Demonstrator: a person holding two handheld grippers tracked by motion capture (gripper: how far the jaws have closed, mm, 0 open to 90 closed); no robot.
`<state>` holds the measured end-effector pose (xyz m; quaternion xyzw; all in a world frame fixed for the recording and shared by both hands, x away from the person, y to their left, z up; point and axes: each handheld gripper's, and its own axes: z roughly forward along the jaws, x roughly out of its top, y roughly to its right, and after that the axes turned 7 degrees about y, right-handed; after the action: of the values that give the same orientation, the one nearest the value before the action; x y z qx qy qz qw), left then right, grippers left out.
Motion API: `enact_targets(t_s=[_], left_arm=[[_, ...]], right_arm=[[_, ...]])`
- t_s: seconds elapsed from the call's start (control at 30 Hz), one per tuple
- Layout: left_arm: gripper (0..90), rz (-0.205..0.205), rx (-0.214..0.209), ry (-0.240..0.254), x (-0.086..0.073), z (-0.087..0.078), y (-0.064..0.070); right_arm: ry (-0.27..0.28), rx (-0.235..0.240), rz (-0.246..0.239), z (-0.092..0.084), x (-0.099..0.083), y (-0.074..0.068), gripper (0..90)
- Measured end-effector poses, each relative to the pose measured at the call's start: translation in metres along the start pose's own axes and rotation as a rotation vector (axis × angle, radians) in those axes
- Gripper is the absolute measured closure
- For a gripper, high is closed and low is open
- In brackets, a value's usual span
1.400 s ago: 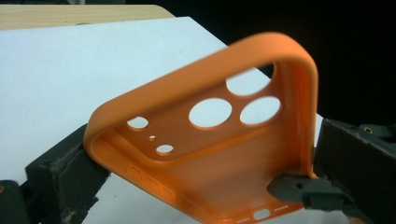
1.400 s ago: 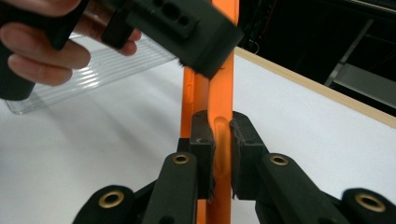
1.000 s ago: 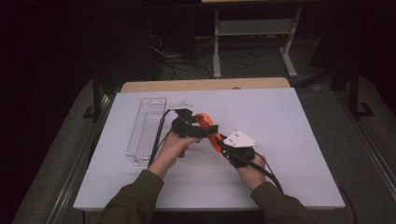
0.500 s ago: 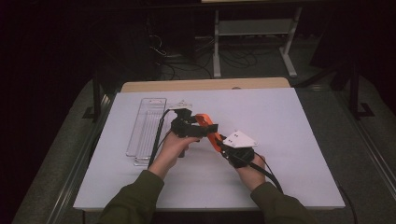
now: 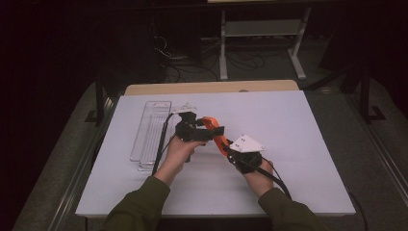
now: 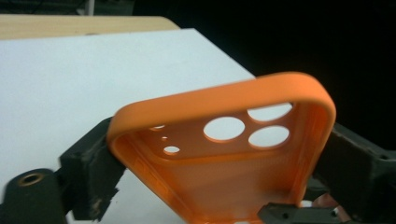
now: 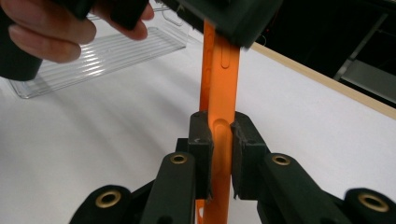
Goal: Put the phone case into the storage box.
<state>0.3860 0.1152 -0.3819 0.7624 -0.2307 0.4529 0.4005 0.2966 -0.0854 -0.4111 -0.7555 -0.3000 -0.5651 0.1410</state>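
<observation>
An orange phone case (image 5: 215, 132) is held above the white tabletop between both grippers. In the left gripper view the case (image 6: 224, 154) faces me with its hollow side and camera holes. My left gripper (image 6: 224, 175) has just been closing, and its black jaws now press on the case's two long sides. My right gripper (image 7: 222, 149) is shut on the case's thin edge (image 7: 219, 70), which stands upright between its pads. In the high view the left gripper (image 5: 204, 127) is at the case's far end and the right gripper (image 5: 227, 150) at its near end.
A clear ribbed plastic tray (image 5: 151, 132) lies at the left of the white board (image 5: 298, 130), just beyond the left hand (image 7: 46, 32). A wooden table edge (image 5: 211, 87) runs along the far side, with dark floor, cables and a shelf frame behind it.
</observation>
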Motion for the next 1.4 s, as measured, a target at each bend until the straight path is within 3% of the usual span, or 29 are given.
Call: enact_targets(t_s=[0.33,0.83,1.03,1.2,1.4], left_arm=[[14.5,-0.014,-0.003,0.011,0.001,-0.001,0.002],[15.9,0.023,-0.011,0.011,0.002,-0.001,0.006],[15.8,0.043,-0.009,0.011,0.001,0.000,0.007],[15.8,0.060,0.002,0.002,0.001,0.000,0.006],[15.7,0.065,0.007,-0.005,0.002,-0.003,0.005]], right_arm=[[-0.008,0.006,-0.006,0.002,-0.001,0.001,77.3],[-0.020,0.012,-0.004,0.003,-0.002,0.002,74.3],[-0.007,0.013,0.027,0.002,-0.001,0.004,65.6],[-0.004,0.022,0.058,0.002,-0.001,0.009,52.2],[-0.037,0.076,0.086,0.003,-0.001,0.014,36.7]])
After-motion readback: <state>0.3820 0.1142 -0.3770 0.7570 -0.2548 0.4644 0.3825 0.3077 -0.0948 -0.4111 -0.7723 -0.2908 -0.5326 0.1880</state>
